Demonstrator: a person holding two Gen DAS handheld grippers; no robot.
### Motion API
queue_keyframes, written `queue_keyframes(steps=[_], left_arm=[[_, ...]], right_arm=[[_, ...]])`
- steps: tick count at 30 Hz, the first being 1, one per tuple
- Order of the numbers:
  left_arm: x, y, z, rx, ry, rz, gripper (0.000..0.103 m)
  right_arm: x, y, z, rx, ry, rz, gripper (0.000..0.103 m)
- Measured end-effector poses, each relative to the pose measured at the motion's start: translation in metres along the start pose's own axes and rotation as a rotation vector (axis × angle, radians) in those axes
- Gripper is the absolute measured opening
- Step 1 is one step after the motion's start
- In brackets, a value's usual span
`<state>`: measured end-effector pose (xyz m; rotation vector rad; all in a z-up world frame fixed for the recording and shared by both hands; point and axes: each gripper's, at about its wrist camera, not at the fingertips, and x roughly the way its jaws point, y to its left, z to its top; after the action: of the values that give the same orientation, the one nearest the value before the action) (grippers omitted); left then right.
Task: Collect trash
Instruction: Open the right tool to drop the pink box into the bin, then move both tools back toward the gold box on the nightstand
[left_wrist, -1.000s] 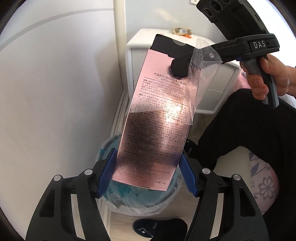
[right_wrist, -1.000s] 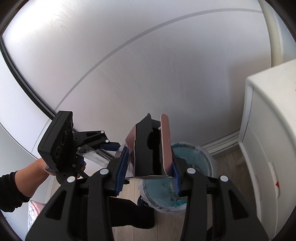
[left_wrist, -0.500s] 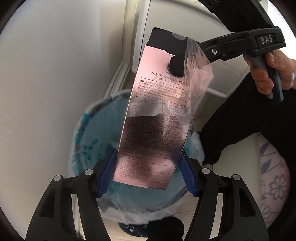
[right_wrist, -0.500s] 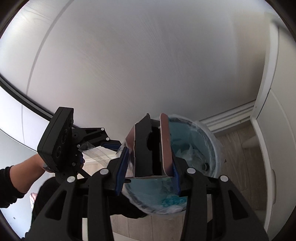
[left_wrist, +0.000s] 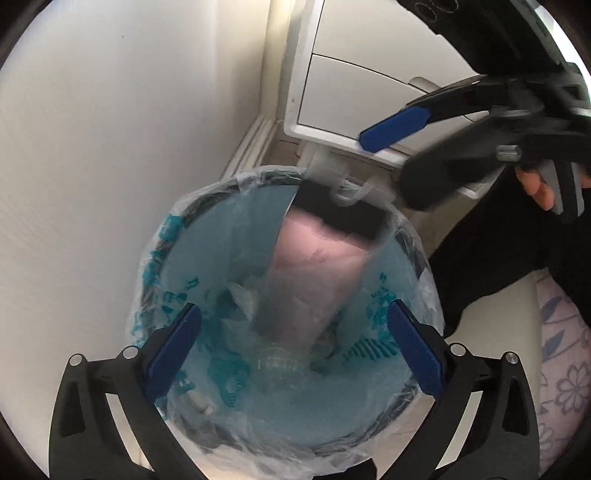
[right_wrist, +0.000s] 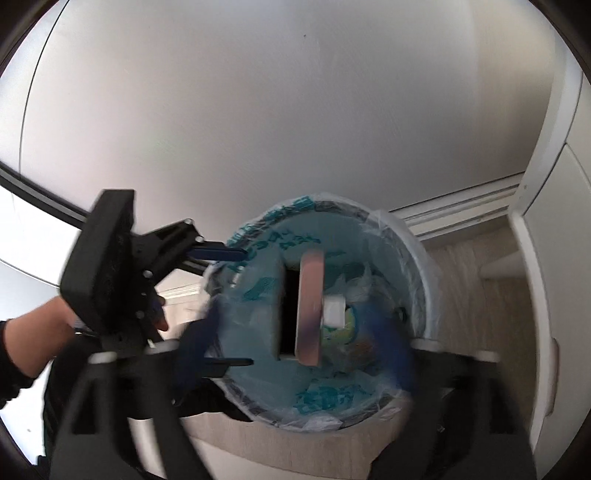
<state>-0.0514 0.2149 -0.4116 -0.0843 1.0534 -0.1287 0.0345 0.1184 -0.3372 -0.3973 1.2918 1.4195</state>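
The left hand-held gripper (left_wrist: 291, 343) hangs spread wide above the bin (left_wrist: 155, 258), its blue pads clear of everything. The pink box (left_wrist: 314, 280), black at its top end and motion-blurred, sits loose inside the bin's teal liner, toward 12 o'clock of the opening, over crumpled trash. The right hand-held gripper (left_wrist: 384, 162) at 2 o'clock is also parted and grips nothing. A white cabinet (left_wrist: 354, 88) stands just behind the bin.
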Motion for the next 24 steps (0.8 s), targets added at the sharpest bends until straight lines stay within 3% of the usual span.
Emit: queue_keyframes(steps=[6, 11, 17, 24], left_arm=[[-0.027, -0.007, 0.001, -0.001, -0.011, 0.027, 0.097], [-0.062, -0.016, 0.015, -0.007, -0.056, 0.059, 0.097], [-0.104, -0.032, 0.048, -0.006, -0.127, 0.08, 0.097], [-0.139, -0.059, 0.093, 0.029, -0.194, 0.082, 0.097]], right_arm=[[-0.018, 0.005, 0.004, -0.004, -0.077, -0.034, 0.096], [-0.057, 0.017, 0.003, -0.008, -0.156, -0.047, 0.096], [-0.128, 0.031, 0.001, -0.012, -0.273, -0.097, 0.096], [-0.208, 0.01, -0.019, 0.047, -0.423, -0.178, 0.096]])
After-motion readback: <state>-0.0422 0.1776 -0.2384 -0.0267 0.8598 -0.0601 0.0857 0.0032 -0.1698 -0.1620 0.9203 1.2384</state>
